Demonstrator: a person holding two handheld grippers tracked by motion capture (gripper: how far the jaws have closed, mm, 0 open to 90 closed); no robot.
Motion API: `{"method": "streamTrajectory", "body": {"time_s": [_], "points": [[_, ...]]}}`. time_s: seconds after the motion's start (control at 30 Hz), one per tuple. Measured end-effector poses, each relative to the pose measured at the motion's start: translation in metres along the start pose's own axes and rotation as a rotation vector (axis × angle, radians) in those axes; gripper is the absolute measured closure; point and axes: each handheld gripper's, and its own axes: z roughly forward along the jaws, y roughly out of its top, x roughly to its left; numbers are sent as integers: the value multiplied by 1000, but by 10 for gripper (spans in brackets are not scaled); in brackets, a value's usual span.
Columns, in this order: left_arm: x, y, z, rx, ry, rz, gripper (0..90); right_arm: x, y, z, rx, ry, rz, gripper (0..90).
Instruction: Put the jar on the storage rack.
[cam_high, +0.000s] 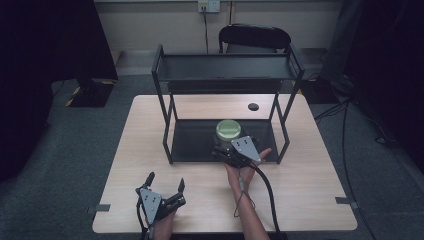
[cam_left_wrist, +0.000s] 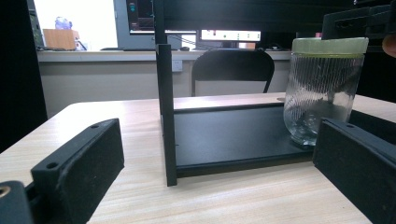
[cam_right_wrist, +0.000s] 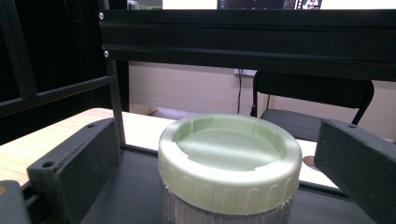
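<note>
A glass jar (cam_high: 228, 131) with a pale green lid stands upright on the bottom shelf of a black two-tier rack (cam_high: 225, 67) in the middle of the table. My right gripper (cam_high: 226, 148) is at the jar's near side, open. In the right gripper view its jaws flank the lid (cam_right_wrist: 229, 158) with a gap on each side. My left gripper (cam_high: 166, 181) rests open near the table's front edge, left of the rack, holding nothing. In the left gripper view the jar (cam_left_wrist: 322, 88) stands at the right, behind the rack's front post (cam_left_wrist: 166, 116).
A small black disc (cam_high: 253, 106) lies on the wooden table (cam_high: 310, 180) behind the rack's right legs. A black chair (cam_high: 254, 37) stands beyond the far edge. The rack's top shelf hangs low over the jar. Cables trail from both grippers.
</note>
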Motion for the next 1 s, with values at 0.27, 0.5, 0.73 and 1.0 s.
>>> {"method": "streamTrajectory", "body": {"time_s": [0.27, 0.5, 0.73, 1.0], "points": [[0, 0, 0, 0, 0, 0, 15, 0, -3, -4, -17, 3, -4, 0], [0, 0, 0, 0, 0, 0, 16, -3, -3, -7, -19, -7, -3, 0], [0, 0, 0, 0, 0, 0, 16, -6, -4, -12, -33, -10, 6, 0], [0, 0, 0, 0, 0, 1, 16, -8, -2, -19, -37, -19, 6, 0]]}}
